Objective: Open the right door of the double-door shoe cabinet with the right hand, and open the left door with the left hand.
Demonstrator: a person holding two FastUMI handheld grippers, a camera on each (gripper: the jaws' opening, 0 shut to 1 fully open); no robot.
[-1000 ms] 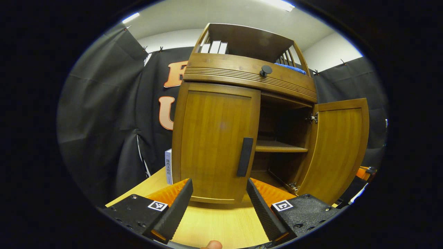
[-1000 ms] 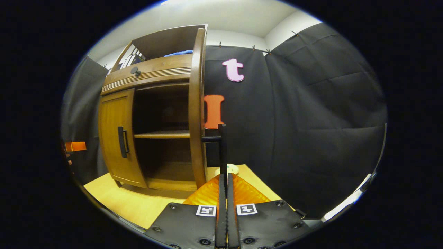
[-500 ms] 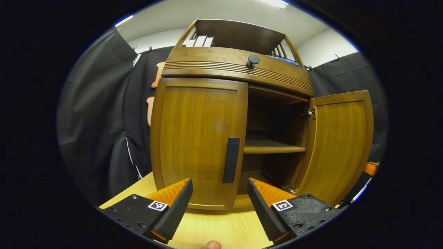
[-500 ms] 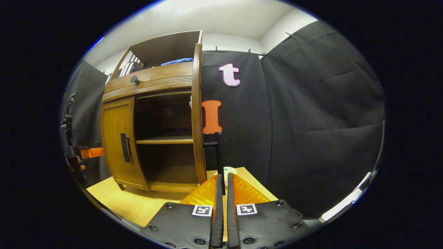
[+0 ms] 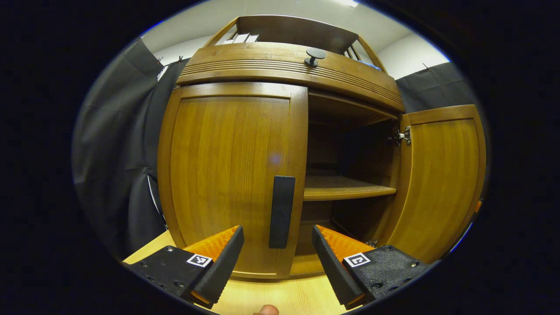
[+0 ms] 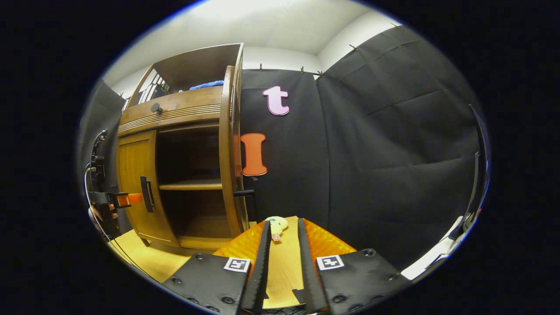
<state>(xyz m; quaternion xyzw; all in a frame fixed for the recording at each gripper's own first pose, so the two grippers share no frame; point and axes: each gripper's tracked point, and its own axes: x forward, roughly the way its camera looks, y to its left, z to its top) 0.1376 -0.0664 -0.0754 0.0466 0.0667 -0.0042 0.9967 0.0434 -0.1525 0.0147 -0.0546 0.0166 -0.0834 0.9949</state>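
The wooden shoe cabinet (image 5: 245,65) fills the left gripper view. Its left door (image 5: 227,175) is closed, with a dark vertical handle (image 5: 281,212). My left gripper (image 5: 277,232) is open, and the handle stands just ahead, between its fingers but apart from them. The right door (image 5: 442,183) stands swung wide open. In the right gripper view that door (image 6: 227,153) is edge-on, its handle (image 6: 244,192) sticking out free. My right gripper (image 6: 283,223) is open, a little back from that handle. The left gripper (image 6: 122,199) shows by the left door's handle (image 6: 146,200).
Above the doors runs a drawer front with a round knob (image 5: 315,54). Inside the cabinet is a shelf (image 5: 345,190). The cabinet stands on a light wooden table (image 6: 144,258). A small pale object (image 6: 278,225) lies on the table ahead of the right gripper. Black cloth wall (image 6: 385,166) hangs behind.
My right gripper has let go of the right door's handle, opened and drawn back. My left gripper has moved in closer to the left door's handle.
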